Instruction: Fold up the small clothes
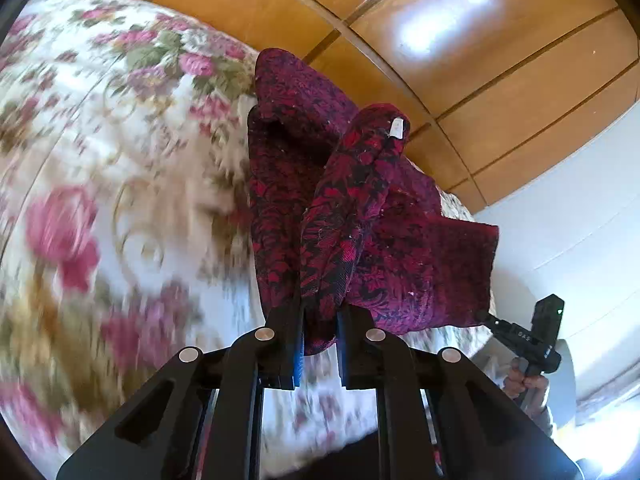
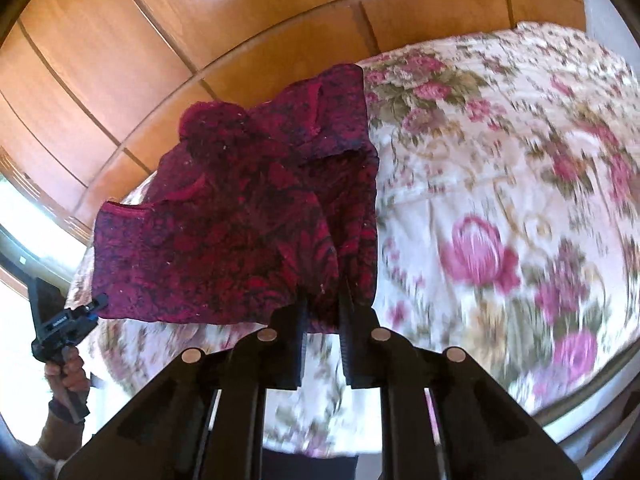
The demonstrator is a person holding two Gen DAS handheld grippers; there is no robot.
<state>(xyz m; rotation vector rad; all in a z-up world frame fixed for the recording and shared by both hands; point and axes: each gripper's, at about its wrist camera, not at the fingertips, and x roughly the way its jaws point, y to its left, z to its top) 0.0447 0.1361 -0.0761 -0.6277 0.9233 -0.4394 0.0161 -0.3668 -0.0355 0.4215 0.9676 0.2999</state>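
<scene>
Left hand-held gripper (image 1: 320, 320) and right hand-held gripper (image 2: 323, 312) both clamped tight, angled downward.

Floral bedspread (image 1: 100, 208) motion-blurred

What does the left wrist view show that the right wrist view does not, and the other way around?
Only the left wrist view shows a small white label on the garment's top fold, a white wall, and the right gripper seen from the side.

Only the right wrist view shows a bright window at the left edge, and the left gripper from the side.

Both show the dark red patterned garment pinched at its lower edge and lifted above the floral bedspread, with wooden panels behind.
</scene>
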